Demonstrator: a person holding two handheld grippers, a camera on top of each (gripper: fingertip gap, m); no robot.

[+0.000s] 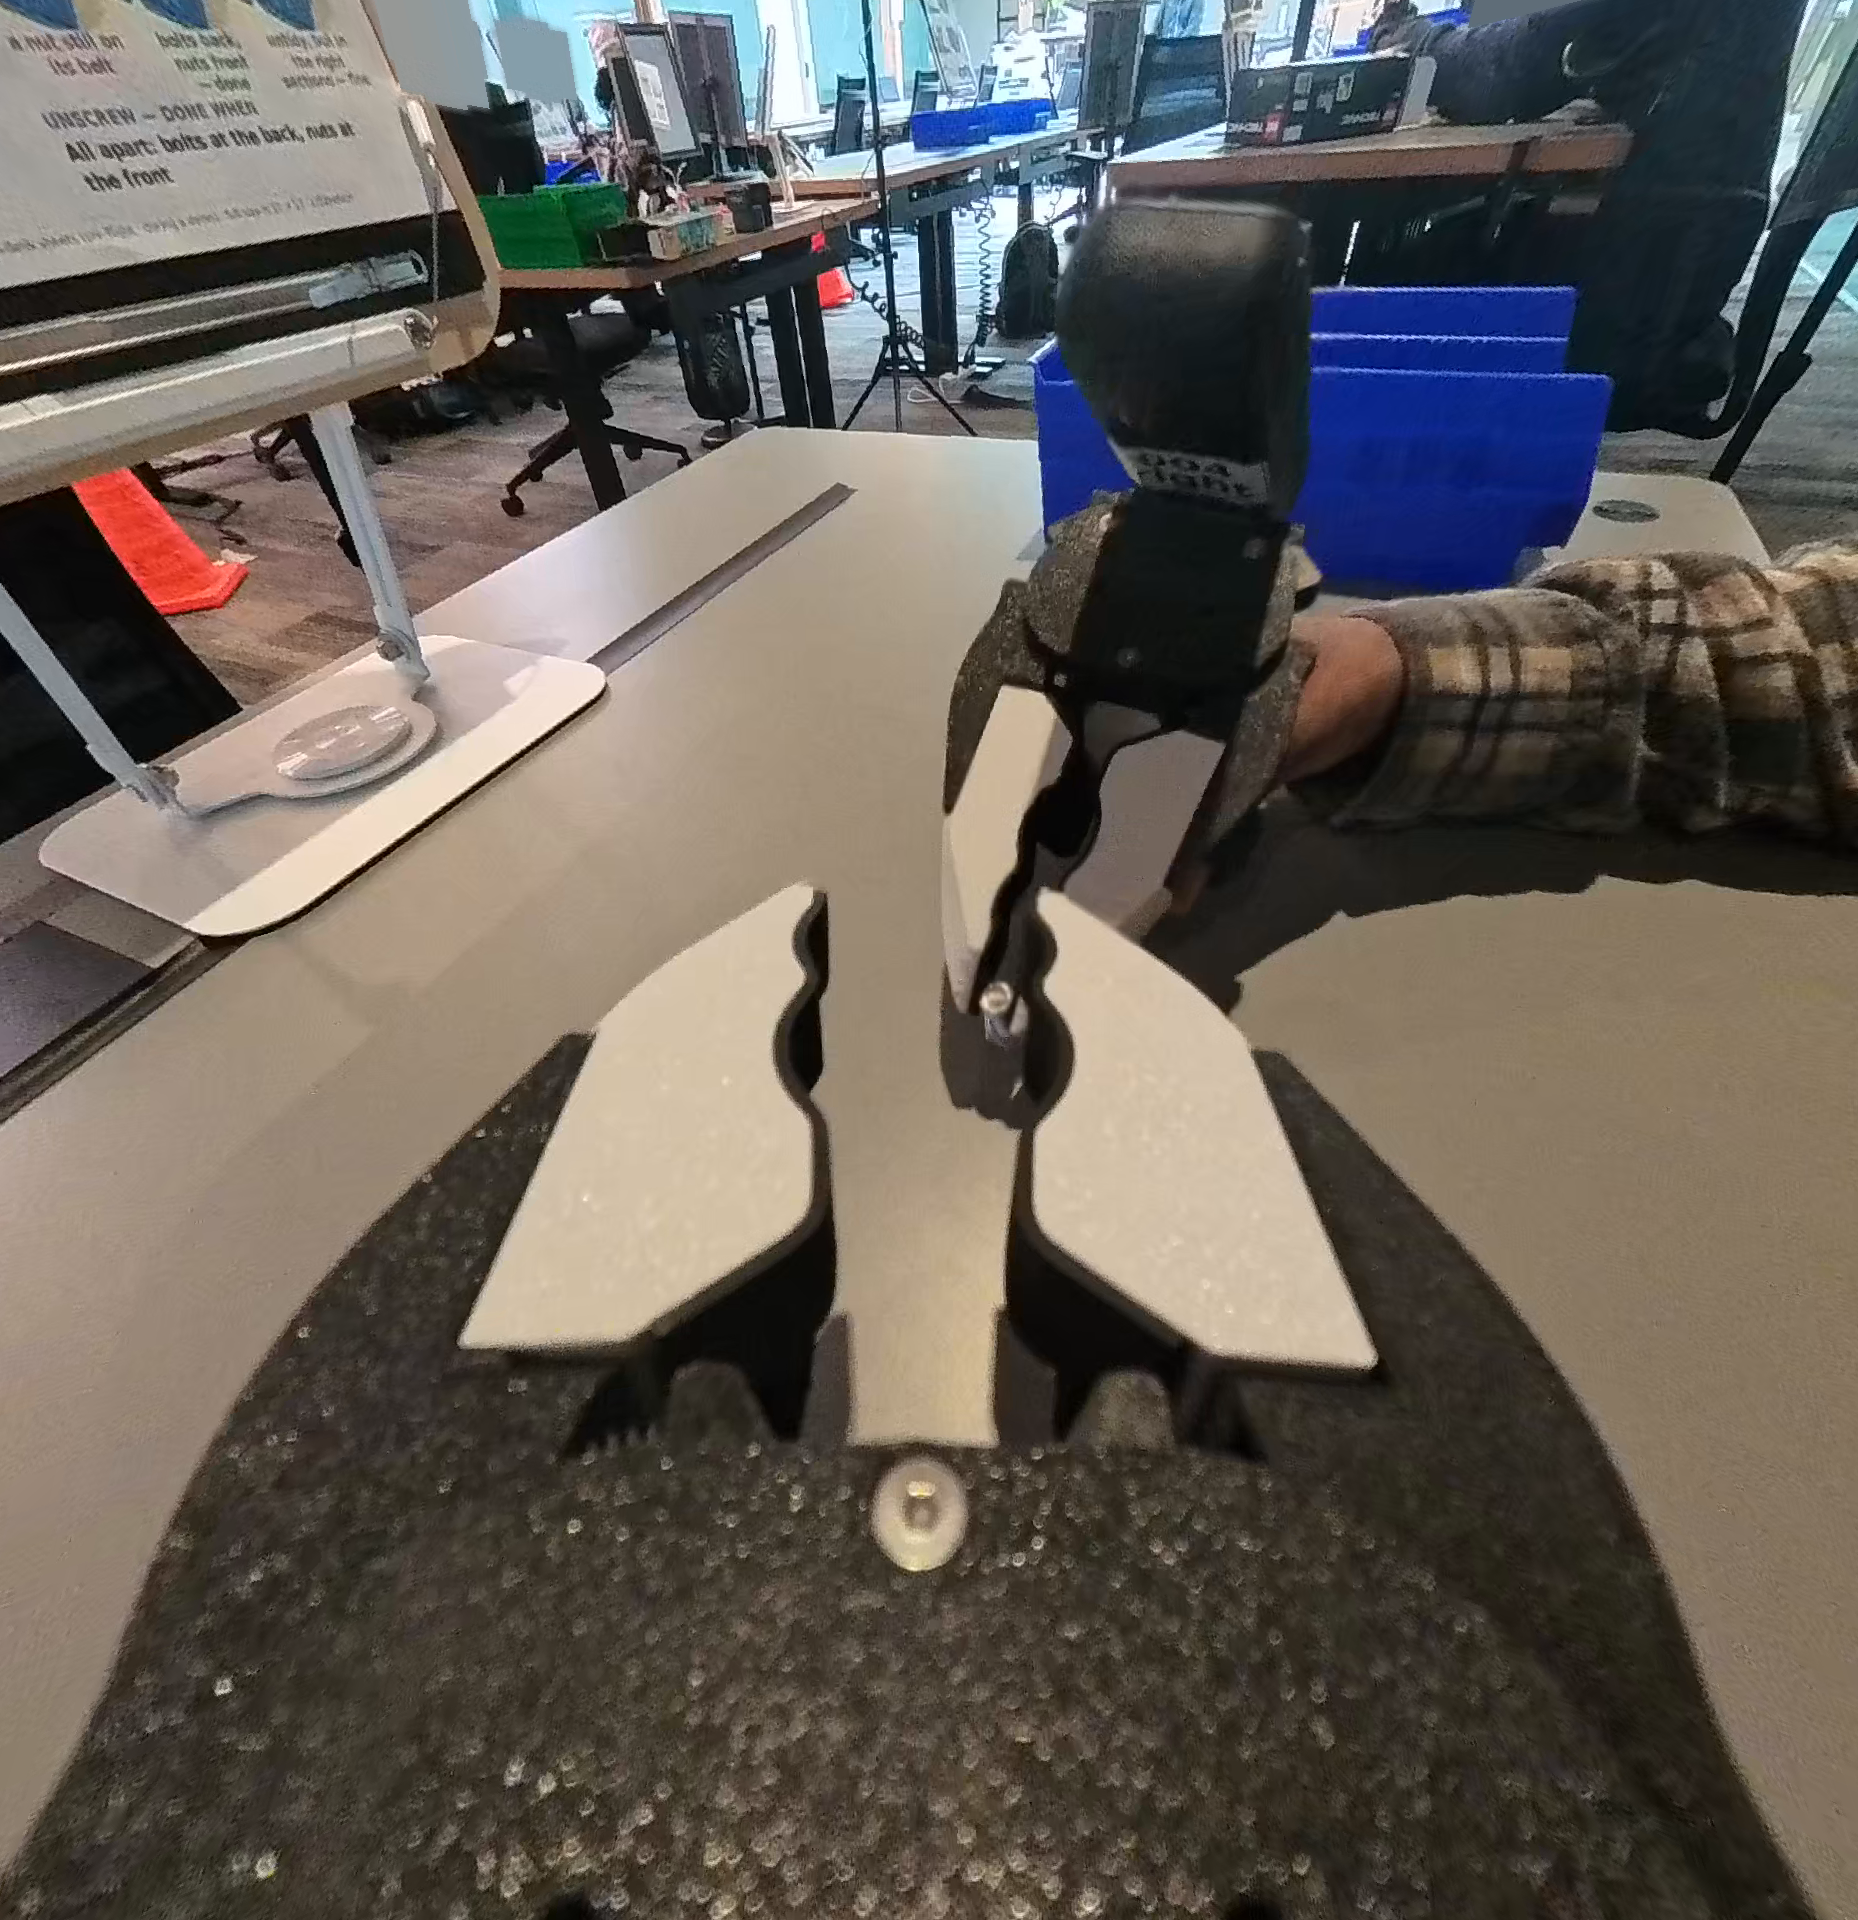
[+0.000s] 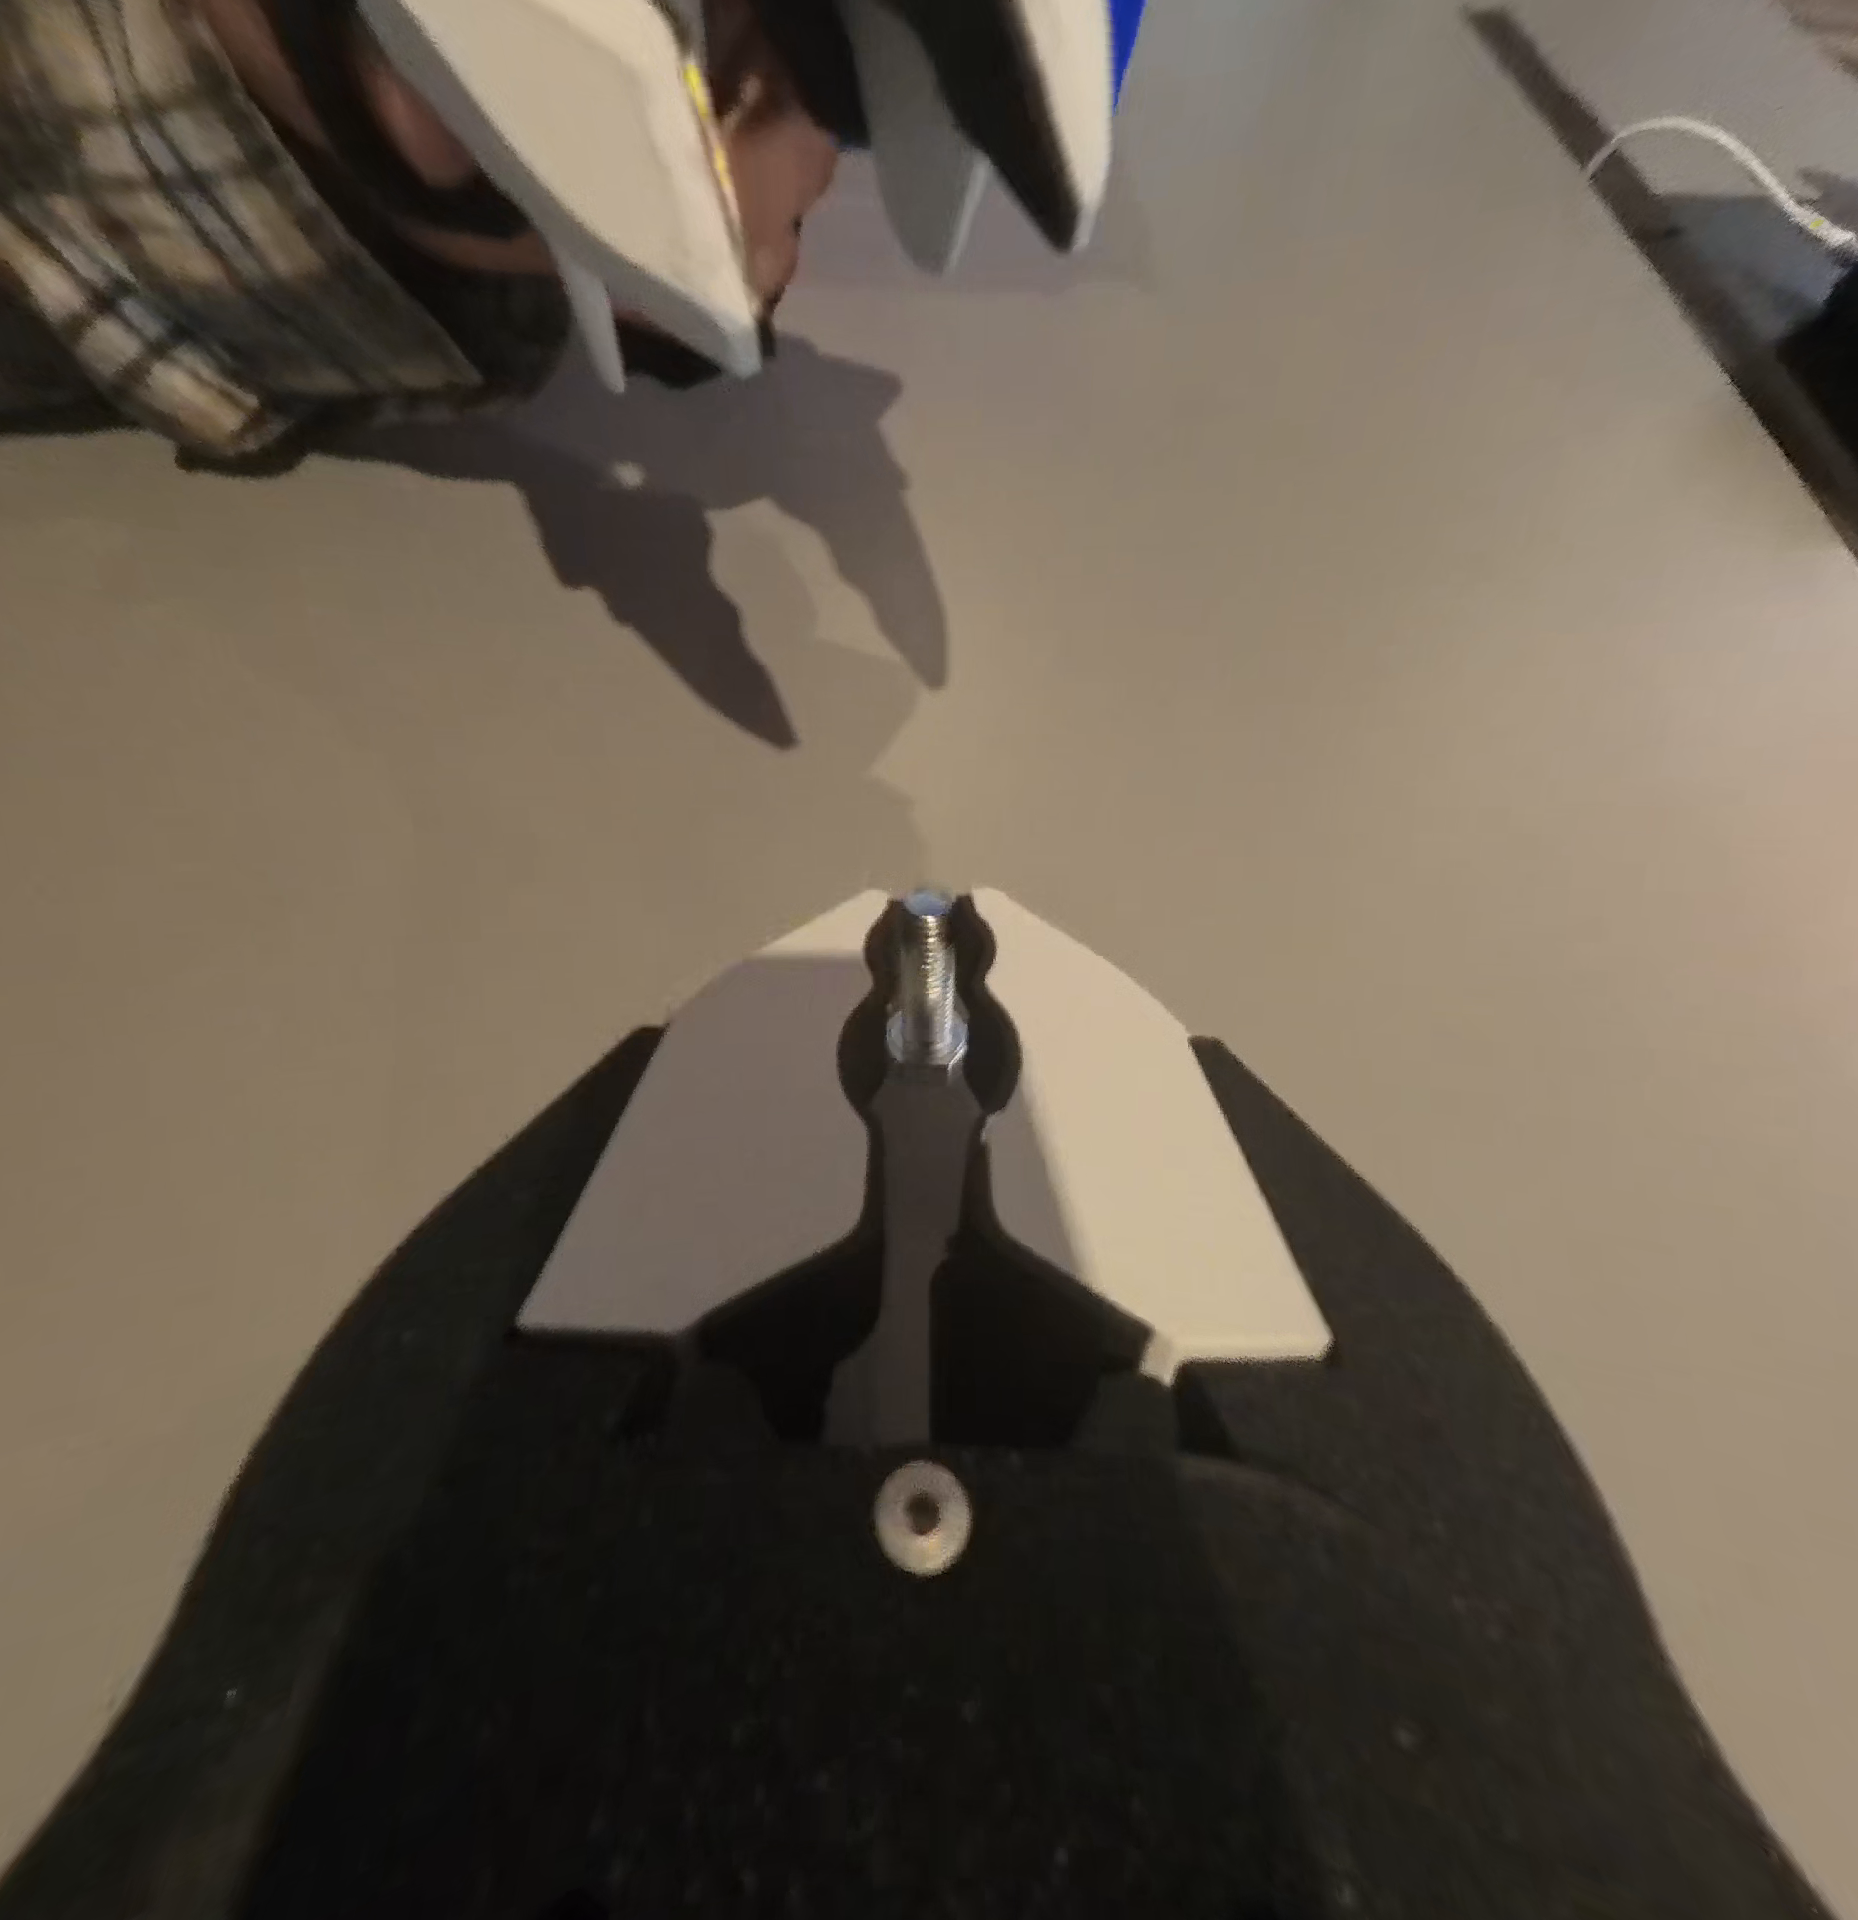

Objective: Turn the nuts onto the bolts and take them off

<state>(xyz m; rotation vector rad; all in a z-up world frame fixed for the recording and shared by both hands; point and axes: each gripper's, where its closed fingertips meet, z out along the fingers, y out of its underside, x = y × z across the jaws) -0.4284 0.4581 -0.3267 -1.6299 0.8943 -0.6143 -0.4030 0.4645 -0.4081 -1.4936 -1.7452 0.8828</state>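
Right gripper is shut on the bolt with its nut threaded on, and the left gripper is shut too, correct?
Not quite: the left gripper is open and empty, as the left wrist view shows. The right gripper is indeed shut on the bolt, nut threaded on.

An open-plan office or lab: across the top of the left wrist view stand rows of desks with monitors, office chairs, a tripod, blue bins and orange cones on carpet.

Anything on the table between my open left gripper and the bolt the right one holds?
Nothing: the right wrist view shows only bare table and shadows between the left gripper and the bolt.
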